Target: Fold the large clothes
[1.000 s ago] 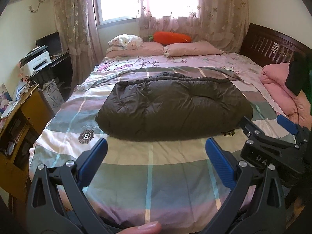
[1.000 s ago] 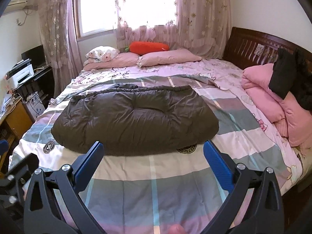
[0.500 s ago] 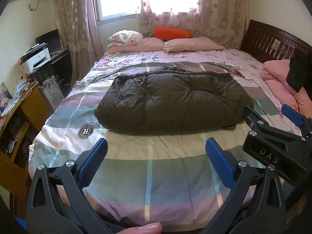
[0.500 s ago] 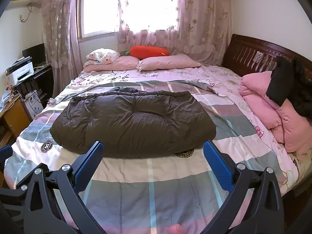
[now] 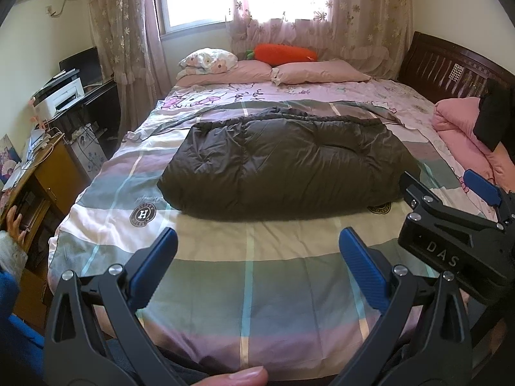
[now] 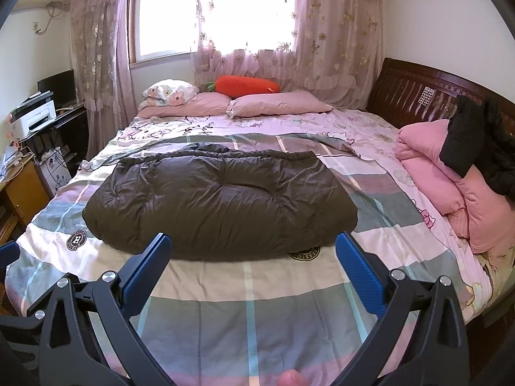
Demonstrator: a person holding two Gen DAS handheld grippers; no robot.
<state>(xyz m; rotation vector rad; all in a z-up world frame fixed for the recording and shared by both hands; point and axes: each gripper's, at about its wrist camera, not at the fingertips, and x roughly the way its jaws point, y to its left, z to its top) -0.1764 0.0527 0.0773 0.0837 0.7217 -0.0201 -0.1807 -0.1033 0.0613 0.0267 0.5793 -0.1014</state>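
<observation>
A dark brown puffy down coat (image 5: 283,164) lies folded into a wide bundle across the middle of the bed; it also shows in the right wrist view (image 6: 219,199). My left gripper (image 5: 257,251) is open and empty, held above the foot of the bed, short of the coat. My right gripper (image 6: 252,257) is open and empty, just short of the coat's near edge. It also shows at the right of the left wrist view (image 5: 450,212).
The bed has a plaid duvet (image 5: 251,276). Pink pillows (image 6: 276,103) and an orange carrot cushion (image 6: 246,85) lie at the far end. A pink quilt (image 6: 450,177) with a black garment (image 6: 479,148) is on the right. A desk with a printer (image 5: 59,96) stands on the left.
Both grippers have pulled back and risen, so the coat sits farther away and more of the room shows. The coat has not moved. Both grippers stay open.
</observation>
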